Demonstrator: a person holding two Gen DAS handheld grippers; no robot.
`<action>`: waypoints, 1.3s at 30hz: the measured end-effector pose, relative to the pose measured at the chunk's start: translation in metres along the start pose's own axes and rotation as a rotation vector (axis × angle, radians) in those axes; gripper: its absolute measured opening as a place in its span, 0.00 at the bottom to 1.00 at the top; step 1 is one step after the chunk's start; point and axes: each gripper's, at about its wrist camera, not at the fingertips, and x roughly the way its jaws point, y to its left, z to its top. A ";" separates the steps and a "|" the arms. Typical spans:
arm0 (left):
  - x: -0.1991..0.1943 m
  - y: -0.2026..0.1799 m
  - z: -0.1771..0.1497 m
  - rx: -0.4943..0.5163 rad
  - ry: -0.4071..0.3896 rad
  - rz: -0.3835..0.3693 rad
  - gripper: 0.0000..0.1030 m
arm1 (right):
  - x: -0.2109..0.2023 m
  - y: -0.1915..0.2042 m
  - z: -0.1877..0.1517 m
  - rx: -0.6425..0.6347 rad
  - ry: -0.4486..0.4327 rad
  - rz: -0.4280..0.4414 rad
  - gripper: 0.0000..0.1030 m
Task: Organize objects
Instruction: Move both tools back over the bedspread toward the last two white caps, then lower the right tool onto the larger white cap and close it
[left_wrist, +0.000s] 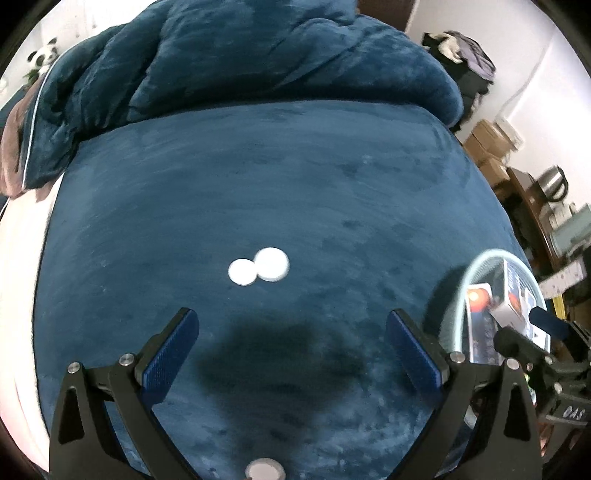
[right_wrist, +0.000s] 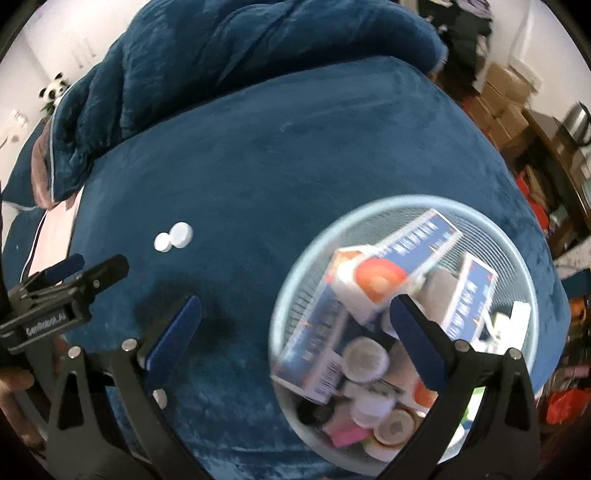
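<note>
two white caps (left_wrist: 258, 270) lie touching on the blue bed (left_wrist: 332, 177), just ahead of the left hand-held gripper (left_wrist: 291, 347), spread wide and empty. the right hand-held gripper (right_wrist: 295, 325), also wide and empty, hangs over the mesh basket (right_wrist: 295, 266) of boxes (right_wrist: 391, 273).

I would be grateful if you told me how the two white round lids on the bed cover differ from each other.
The left lid looks smaller than the right lid. The left lid lies nearer the left hand-held gripper; the right lid sits slightly farther back. The right lid shows a visible side rim, while the left looks flatter. Both are white, round, touching, and outside the mesh basket.
</note>
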 end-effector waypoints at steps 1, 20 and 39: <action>0.002 0.007 0.002 -0.013 0.001 0.005 0.99 | 0.002 0.007 0.002 -0.017 -0.003 0.010 1.00; 0.056 0.097 0.006 -0.183 0.043 0.108 0.99 | 0.102 0.111 0.022 -0.273 0.167 0.051 1.00; 0.088 0.118 0.004 -0.223 0.082 0.136 0.99 | 0.165 0.132 0.034 -0.345 0.189 -0.031 1.00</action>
